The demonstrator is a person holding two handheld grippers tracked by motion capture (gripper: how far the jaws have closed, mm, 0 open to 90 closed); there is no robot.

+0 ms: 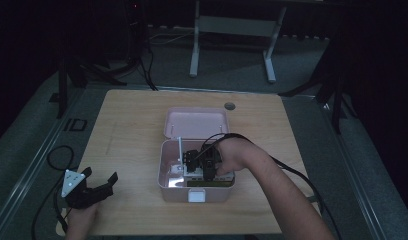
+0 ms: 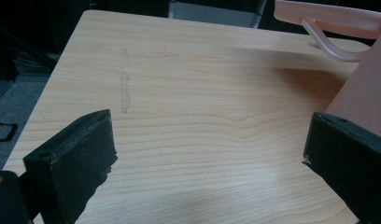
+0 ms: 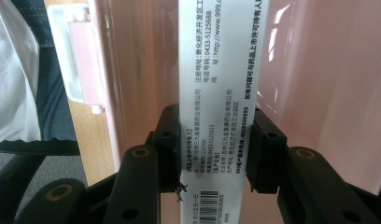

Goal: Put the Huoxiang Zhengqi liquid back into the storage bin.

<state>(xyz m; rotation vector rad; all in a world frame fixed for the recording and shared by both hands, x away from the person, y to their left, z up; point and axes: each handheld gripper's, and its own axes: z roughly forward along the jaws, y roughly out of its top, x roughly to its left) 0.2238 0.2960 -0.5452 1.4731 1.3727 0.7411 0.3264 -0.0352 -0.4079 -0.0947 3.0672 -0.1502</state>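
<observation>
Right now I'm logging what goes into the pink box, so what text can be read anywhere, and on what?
All on the white carton clamped in the right gripper, inside the pink box:
"0433-5125688"
"http://www.999.c", cut off by the frame edge
"4008009999", last digits unsure
A barcode sits at the carton's lower end; its digits are too small to read.
The Chinese lines are too blurred to read reliably.

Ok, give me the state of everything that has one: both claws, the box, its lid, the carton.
Left claw: open, holding nothing, over the table.
Right claw: shut on the white carton, inside the box.
Pink box: open.
Lid: off, lying behind the box.
</observation>
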